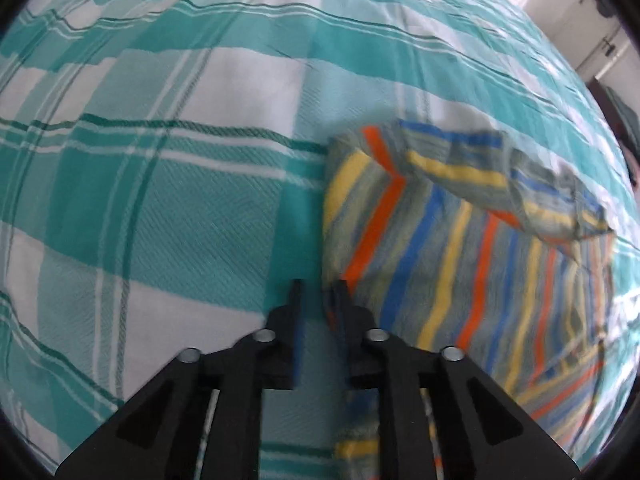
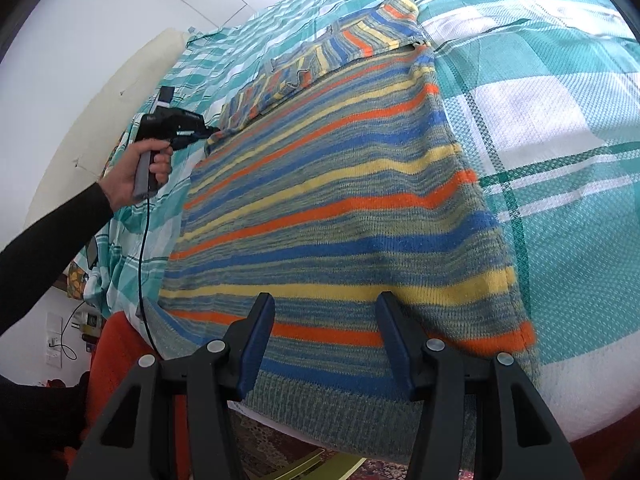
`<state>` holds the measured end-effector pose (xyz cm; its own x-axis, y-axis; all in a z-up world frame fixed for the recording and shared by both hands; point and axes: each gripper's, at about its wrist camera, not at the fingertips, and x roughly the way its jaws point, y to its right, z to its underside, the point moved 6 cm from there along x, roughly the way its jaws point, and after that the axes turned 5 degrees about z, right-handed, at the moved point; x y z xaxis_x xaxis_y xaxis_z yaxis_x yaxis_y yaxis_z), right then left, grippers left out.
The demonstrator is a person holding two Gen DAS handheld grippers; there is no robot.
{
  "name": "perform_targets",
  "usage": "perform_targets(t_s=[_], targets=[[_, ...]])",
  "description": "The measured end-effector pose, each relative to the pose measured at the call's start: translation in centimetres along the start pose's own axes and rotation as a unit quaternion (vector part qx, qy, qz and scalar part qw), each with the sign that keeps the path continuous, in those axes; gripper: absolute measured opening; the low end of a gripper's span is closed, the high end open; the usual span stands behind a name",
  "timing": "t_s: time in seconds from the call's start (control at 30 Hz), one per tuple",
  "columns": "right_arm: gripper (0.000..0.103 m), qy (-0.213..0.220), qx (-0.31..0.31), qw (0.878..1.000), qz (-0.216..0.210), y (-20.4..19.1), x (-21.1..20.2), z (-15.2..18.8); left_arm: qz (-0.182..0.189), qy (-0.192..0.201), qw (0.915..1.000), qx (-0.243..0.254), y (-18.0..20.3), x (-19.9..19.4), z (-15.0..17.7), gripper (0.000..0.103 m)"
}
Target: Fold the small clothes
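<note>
A knitted sweater striped blue, yellow, orange and grey-green lies flat on the bed, with one sleeve folded across its far end. My right gripper hangs open over the hem, and nothing is between its fingers. A hand holds my left gripper at the sweater's far left edge. In the left wrist view, my left gripper points steeply down with a narrow gap between its jaws. The sweater has its edge against the right finger's inner side. Bedsheet shows through the gap.
The bed is covered by a teal and white checked sheet. A cream pillow lies along the white wall at left. Red fabric hangs at the bed's near corner, above a patterned rug. A black cable trails from the left gripper.
</note>
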<state>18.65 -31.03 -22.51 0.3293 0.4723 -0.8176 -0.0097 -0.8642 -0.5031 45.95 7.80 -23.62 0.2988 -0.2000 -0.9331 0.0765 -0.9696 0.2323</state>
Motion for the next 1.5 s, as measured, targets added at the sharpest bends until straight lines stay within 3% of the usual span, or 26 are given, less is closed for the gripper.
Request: perform_targets(t_s=[0.03,0.1,0.13,0.17,0.2,0.23,0.27,0.33,0.4,0.5,0.63,0.7,0.73,0.83,0.87,0.9,0.97,1.03,1.1,1.17,1.2,1.27,1.33,1.4,1.47,1.5], targets=[[0.053,0.000,0.000,1.000,0.000,0.0,0.0,0.0,0.014,0.002,0.9999,-0.002,0.2,-0.6,0.4,0.053],[0.053,0.002,-0.001,1.000,-0.001,0.0,-0.2,0.1,0.041,0.020,0.9989,0.003,0.9,-2.3,1.9,0.071],[0.053,0.002,-0.001,1.000,-0.001,0.0,-0.2,0.1,0.042,0.027,0.9986,0.018,1.4,-2.8,2.7,0.071],[0.053,0.003,0.000,1.000,0.000,0.0,-0.3,0.1,0.015,0.021,0.9983,0.052,1.8,-2.7,4.0,0.070],[0.053,0.003,0.000,1.000,0.000,-0.1,-0.3,0.1,-0.022,0.004,0.9970,0.074,1.7,-2.0,4.8,0.059],[0.053,0.003,-0.001,1.000,0.002,-0.1,-0.3,0.1,-0.058,-0.019,0.9938,0.093,1.4,-1.0,5.9,0.056],[0.053,0.003,-0.003,1.000,0.003,-0.1,-0.3,0.1,-0.061,-0.023,0.9929,0.099,1.0,-0.8,7.0,0.056],[0.053,0.002,-0.007,1.000,0.007,-0.3,-0.3,0.1,-0.060,-0.012,0.9951,0.077,0.3,-2.0,7.8,0.067],[0.053,0.005,-0.011,1.000,0.010,-0.4,-0.6,0.2,-0.074,-0.009,0.9957,0.055,-0.8,-3.7,9.1,0.066],[0.053,0.013,-0.012,1.000,0.013,-0.5,-1.1,0.2,-0.047,0.022,0.9969,0.059,-0.5,-7.7,13.0,0.067],[0.053,0.007,-0.013,1.000,-0.016,-1.0,-2.2,-0.4,0.054,0.030,0.9915,0.115,4.0,-11.8,21.0,0.070],[0.053,-0.033,-0.019,0.999,-0.030,-1.4,-1.8,-0.2,0.102,-0.008,0.9820,0.159,6.8,-12.2,26.2,0.070],[0.053,-0.069,-0.025,0.997,-0.030,-1.5,-1.3,0.3,0.128,-0.046,0.9746,0.178,8.0,-11.9,29.0,0.070],[0.053,-0.182,-0.062,0.981,-0.032,-2.0,-0.6,3.3,0.184,-0.155,0.9427,0.231,10.1,-11.9,36.3,0.067],[0.053,-0.209,-0.080,0.974,-0.035,-2.3,-0.9,4.4,0.186,-0.178,0.9260,0.276,10.8,-12.8,39.2,0.067],[0.053,-0.244,-0.097,0.964,-0.034,-2.5,-1.3,6.0,0.179,-0.183,0.9150,0.313,11.1,-13.7,40.9,0.067],[0.053,-0.270,-0.121,0.955,-0.014,-2.4,-2.4,7.7,0.152,-0.160,0.9089,0.354,11.2,-15.5,41.7,0.067],[0.053,-0.245,-0.127,0.961,0.002,-2.1,-4.1,7.4,0.132,-0.116,0.9221,0.345,10.8,-17.2,40.5,0.080],[0.053,-0.181,-0.107,0.978,0.003,-2.1,-6.1,5.0,0.117,-0.048,0.9505,0.284,10.0,-18.2,36.9,0.093],[0.053,-0.110,-0.085,0.990,-0.008,-2.2,-7.6,2.2,0.109,0.007,0.9709,0.213,8.7,-18.5,33.7,0.094],[0.053,-0.071,-0.077,0.994,-0.009,-2.3,-8.0,0.6,0.099,0.019,0.9757,0.194,8.3,-17.6,31.9,0.094],[0.053,-0.024,-0.074,0.997,-0.005,-2.4,-7.8,-1.0,0.045,0.040,0.9833,0.172,7.5,-16.3,30.5,0.094],[0.053,-0.005,-0.076,0.997,0.016,-1.9,-6.0,-1.2,-0.036,0.044,0.9836,0.171,7.2,-13.7,30.3,0.094],[0.053,-0.020,-0.076,0.996,0.050,-0.6,-3.6,-0.1,-0.069,0.033,0.9827,0.169,5.7,-11.8,30.5,0.094],[0.053,-0.050,-0.076,0.992,0.083,1.2,-0.7,1.9,-0.074,0.011,0.9838,0.163,5.0,-9.6,31.4,0.094],[0.053,-0.042,-0.084,0.991,0.093,1.3,-0.5,2.1,-0.070,0.017,0.9845,0.159,4.6,-9.5,31.8,0.096]])
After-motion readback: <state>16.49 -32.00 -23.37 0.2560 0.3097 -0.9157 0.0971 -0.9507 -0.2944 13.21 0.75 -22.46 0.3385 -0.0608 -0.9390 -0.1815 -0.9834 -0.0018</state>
